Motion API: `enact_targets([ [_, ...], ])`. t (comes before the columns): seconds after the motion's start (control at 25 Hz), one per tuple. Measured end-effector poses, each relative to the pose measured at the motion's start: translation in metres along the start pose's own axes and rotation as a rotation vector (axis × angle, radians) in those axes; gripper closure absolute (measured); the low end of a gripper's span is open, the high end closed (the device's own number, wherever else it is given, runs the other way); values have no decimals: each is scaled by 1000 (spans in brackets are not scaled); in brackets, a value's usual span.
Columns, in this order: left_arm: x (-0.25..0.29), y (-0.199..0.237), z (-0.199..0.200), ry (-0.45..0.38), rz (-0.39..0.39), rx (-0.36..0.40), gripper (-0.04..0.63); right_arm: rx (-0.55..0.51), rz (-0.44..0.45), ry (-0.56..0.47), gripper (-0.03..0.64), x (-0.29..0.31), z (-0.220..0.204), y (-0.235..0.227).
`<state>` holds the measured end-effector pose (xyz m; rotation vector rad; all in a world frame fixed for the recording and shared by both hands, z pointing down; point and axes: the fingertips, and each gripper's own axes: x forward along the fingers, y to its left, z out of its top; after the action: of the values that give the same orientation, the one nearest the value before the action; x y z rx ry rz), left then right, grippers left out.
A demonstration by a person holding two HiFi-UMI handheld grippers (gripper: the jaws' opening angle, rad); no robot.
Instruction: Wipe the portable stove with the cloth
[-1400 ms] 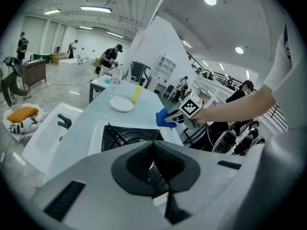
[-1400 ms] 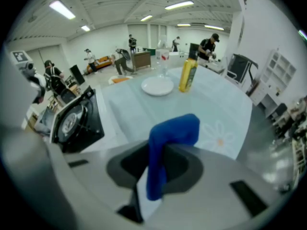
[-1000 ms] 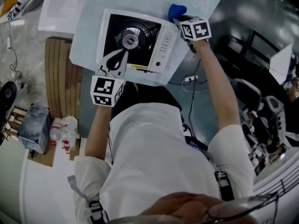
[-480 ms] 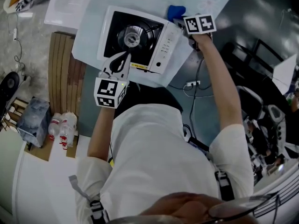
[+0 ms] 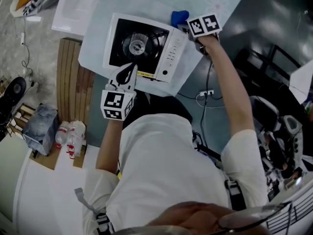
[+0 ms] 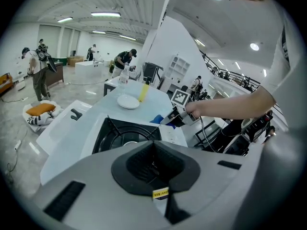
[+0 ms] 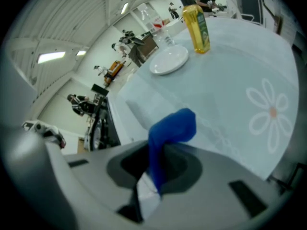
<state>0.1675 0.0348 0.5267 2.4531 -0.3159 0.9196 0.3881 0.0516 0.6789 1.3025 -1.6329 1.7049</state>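
Note:
The portable stove is white with a black burner top and sits on a pale table. In the head view my left gripper is shut and empty, its tips over the stove's near edge. The left gripper view looks over those shut jaws at the stove. My right gripper is at the stove's far right corner, shut on a blue cloth. The right gripper view shows the cloth sticking up from the gripper, with the table beneath.
A yellow bottle and a white plate stand farther back on the flower-print table. A white board with a black handle lies left of the stove. Wooden slats and water bottles are on the floor at left.
The head camera has shifted a little. My right gripper and the blue cloth have come slightly closer to the stove's far right corner. The left gripper stays at the near edge.

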Motion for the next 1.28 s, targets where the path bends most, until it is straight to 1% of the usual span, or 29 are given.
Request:
enact_targets([
  [0.12, 0, 0, 1, -10, 1, -3, 563, 0, -11, 16, 535, 2, 2, 2],
  [0.28, 3, 5, 2, -16, -11, -1, 563, 25, 19, 24, 535, 7, 12, 12],
  [0.36, 3, 7, 5, -27, -16, 10, 563, 32, 34, 32, 535, 10, 15, 18],
  [0.48, 2, 14, 11, -44, -22, 37, 563, 37, 33, 50, 535, 16, 19, 21],
  [0.56, 1, 23, 12, -49, -26, 46, 563, 45, 30, 53, 535, 20, 24, 23],
  [0.72, -4, 38, 6, -45, -40, 35, 563, 56, 28, 68, 535, 29, 31, 31],
  [0.92, -13, 59, 1, -41, -58, 42, 563, 69, 11, 79, 535, 38, 44, 41],
  [1.12, -28, 88, -2, -45, -51, 28, 563, 63, -21, 104, 535, 49, 52, 50],
  [1.28, -38, 111, -3, -50, -39, 16, 563, 75, -15, 102, 535, 58, 64, 61],
])
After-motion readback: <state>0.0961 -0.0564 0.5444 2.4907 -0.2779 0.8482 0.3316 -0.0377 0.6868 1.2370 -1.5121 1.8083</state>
